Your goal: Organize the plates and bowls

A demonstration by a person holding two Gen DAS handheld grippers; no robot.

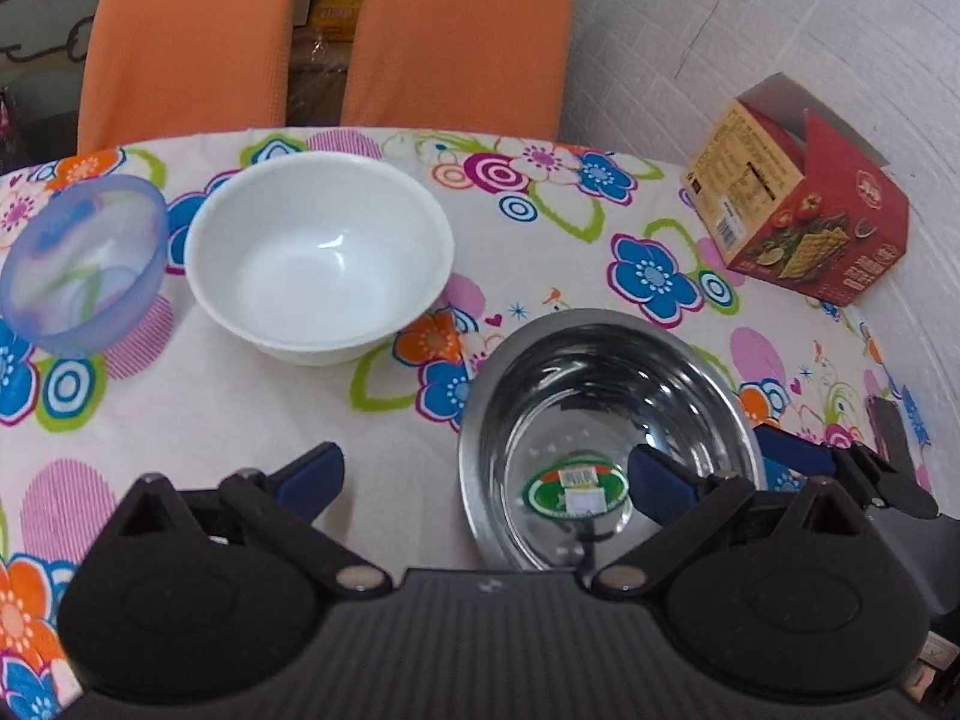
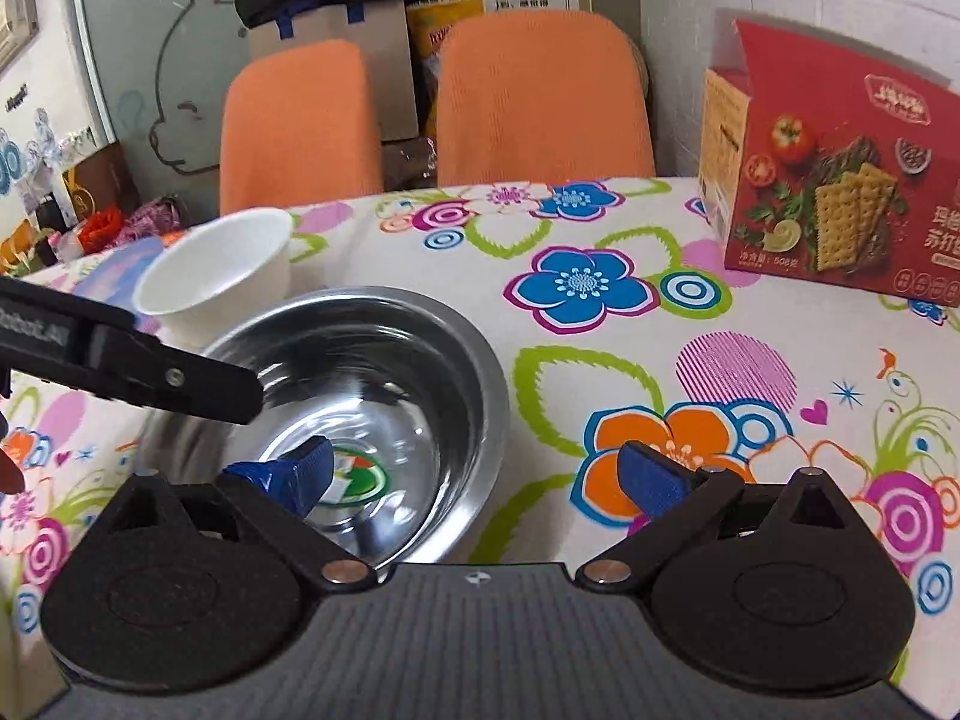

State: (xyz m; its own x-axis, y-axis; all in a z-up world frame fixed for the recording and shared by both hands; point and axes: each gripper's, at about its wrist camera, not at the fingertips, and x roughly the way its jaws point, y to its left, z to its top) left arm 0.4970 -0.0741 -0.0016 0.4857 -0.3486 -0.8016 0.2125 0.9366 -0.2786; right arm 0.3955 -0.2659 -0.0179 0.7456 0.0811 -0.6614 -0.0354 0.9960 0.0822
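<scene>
A steel bowl point(image 1: 600, 372) with a green sticker at its bottom stands on the flowered tablecloth point(image 1: 210, 408). My left gripper point(image 1: 486, 477) is open and straddles the bowl's left rim, one blue pad inside and one outside. From the other side, my right gripper point(image 2: 477, 480) is open across the right rim of the steel bowl point(image 2: 384, 360), left pad inside. A white bowl point(image 1: 318, 258) stands behind the steel one, and a translucent blue bowl point(image 1: 84, 264) lies tilted to its left. The white bowl point(image 2: 216, 276) also shows in the right wrist view.
A red cracker box point(image 1: 798, 204) stands at the table's far right by the white wall; it is also in the right wrist view point(image 2: 840, 192). Two orange chair backs point(image 1: 456, 36) rise behind the far edge. The left gripper's black arm point(image 2: 150, 372) reaches over the steel bowl.
</scene>
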